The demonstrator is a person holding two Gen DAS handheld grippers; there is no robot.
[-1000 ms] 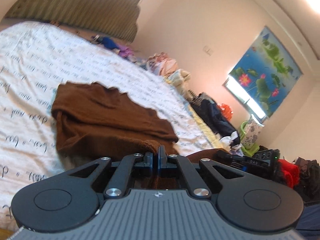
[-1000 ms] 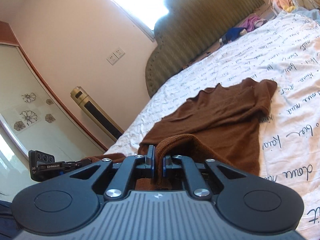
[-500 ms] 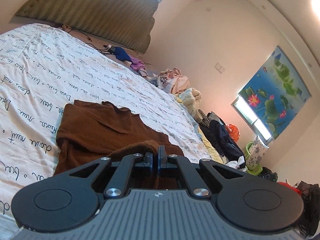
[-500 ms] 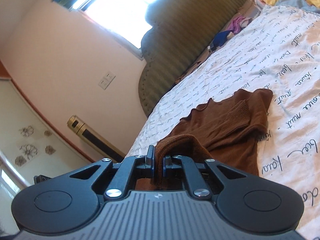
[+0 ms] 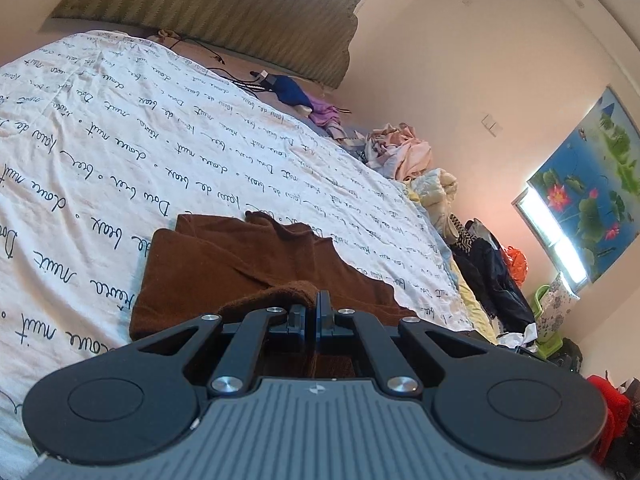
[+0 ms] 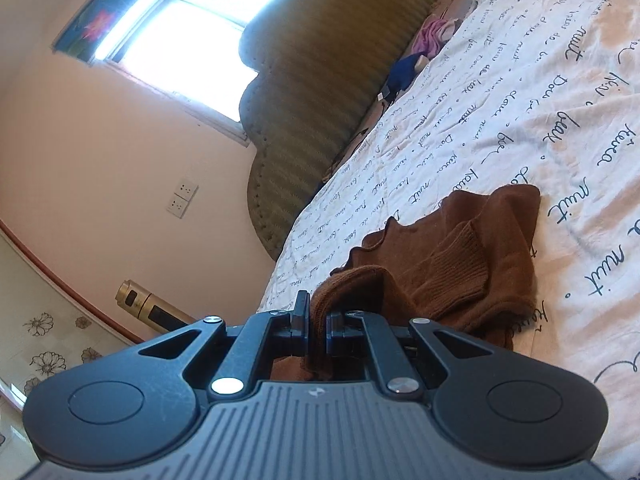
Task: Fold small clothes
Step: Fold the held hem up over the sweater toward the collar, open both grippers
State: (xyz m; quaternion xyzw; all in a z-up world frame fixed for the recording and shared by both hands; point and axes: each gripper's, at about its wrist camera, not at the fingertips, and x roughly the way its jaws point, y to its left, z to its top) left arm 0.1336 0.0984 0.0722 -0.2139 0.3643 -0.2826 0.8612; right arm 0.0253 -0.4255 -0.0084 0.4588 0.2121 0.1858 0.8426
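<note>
A small brown knit sweater (image 5: 240, 264) lies on the white bedsheet (image 5: 120, 140) printed with black script. My left gripper (image 5: 312, 304) is shut on the near hem of the sweater, which bunches up at its tips. In the right wrist view the same brown sweater (image 6: 460, 256) shows a ribbed cuff folded over its body. My right gripper (image 6: 317, 312) is shut on a raised fold of the hem, with cloth pinched between the pads. The lifted near edge is carried over the rest of the garment.
A padded olive headboard (image 5: 224, 4) stands at the far end of the bed. Blue and purple clothes (image 5: 304, 100) lie near it, and a heap of pale laundry (image 5: 408, 156) sits along the bed's right side. Dark clothes and a green basket (image 5: 540, 300) crowd the floor beyond.
Both grippers have carried the sweater's near hem forward toward the headboard, so the garment looks shorter and more doubled over. Both wrists have rolled. The jaws stayed shut.
</note>
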